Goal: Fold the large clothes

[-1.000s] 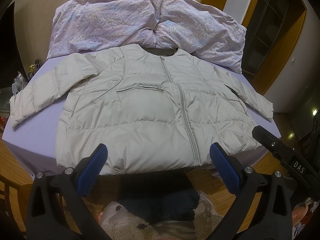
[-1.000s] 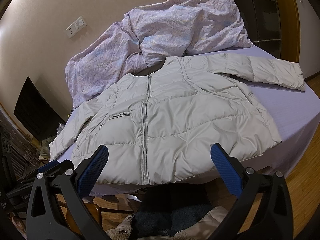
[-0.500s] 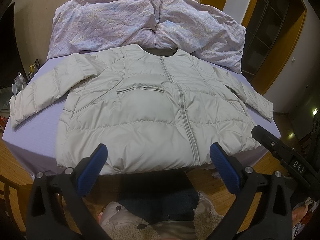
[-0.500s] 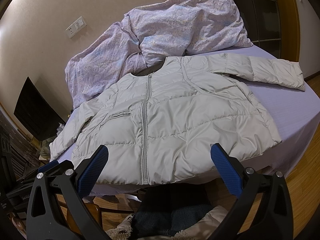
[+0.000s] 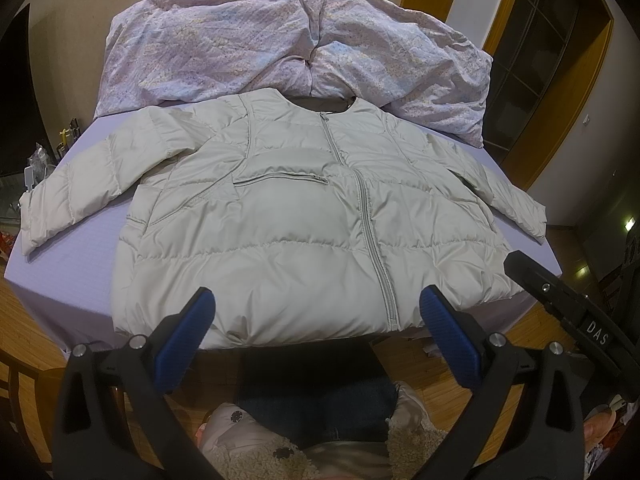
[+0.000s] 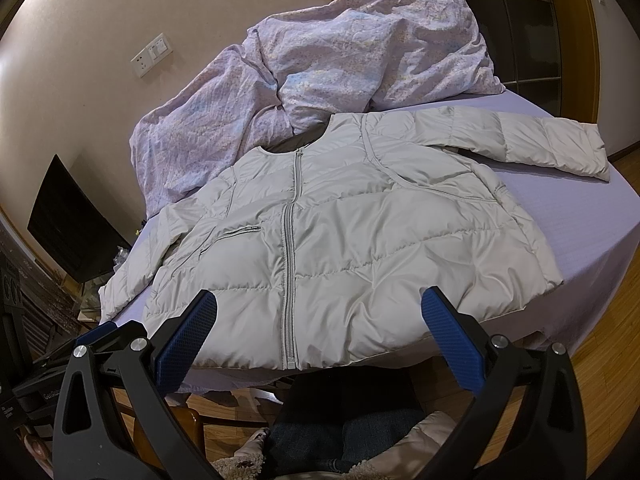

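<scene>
A pale grey quilted puffer jacket (image 5: 304,216) lies flat and zipped, front up, on a lilac bed (image 5: 80,248), both sleeves spread out to the sides. It also shows in the right wrist view (image 6: 360,248). My left gripper (image 5: 318,308) is open and empty, held above the jacket's hem near the bed's front edge. My right gripper (image 6: 320,312) is open and empty, also held over the hem. Its black body (image 5: 568,312) shows at the right of the left wrist view.
A crumpled lilac floral duvet (image 5: 288,44) is piled at the head of the bed behind the jacket's collar. A dark screen (image 6: 68,220) and clutter stand at the left bedside. Wooden floor (image 6: 612,328) and my legs (image 5: 320,404) are below the front edge.
</scene>
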`<state>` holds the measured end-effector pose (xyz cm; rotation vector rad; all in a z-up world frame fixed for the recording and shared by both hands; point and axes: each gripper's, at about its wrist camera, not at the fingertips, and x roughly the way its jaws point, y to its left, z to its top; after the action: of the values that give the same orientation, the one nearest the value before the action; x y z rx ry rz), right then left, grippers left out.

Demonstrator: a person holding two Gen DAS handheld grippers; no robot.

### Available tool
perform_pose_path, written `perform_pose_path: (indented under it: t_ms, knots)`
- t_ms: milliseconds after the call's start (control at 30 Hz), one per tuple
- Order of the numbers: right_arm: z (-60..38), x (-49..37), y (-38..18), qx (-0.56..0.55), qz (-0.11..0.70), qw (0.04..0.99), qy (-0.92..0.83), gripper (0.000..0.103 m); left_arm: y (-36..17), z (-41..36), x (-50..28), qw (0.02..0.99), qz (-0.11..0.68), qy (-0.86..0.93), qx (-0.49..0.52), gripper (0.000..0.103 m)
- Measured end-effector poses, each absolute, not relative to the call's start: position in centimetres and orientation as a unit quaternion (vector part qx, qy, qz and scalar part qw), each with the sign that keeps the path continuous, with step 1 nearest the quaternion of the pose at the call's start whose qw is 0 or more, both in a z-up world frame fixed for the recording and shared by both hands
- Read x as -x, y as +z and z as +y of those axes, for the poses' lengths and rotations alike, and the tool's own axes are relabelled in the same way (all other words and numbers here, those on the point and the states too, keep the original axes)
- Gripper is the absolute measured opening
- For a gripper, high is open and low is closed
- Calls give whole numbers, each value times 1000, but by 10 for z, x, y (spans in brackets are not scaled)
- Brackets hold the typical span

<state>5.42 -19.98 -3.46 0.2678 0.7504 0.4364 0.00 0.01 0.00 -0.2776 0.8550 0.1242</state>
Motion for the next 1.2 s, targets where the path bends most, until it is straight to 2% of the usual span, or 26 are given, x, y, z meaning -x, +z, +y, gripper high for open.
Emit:
perform_pose_path:
  t_ms: [1200]
  knots:
    - [-201,-63,-40,-131,365,897,211,102,0,0,0,898,415,61,135,101]
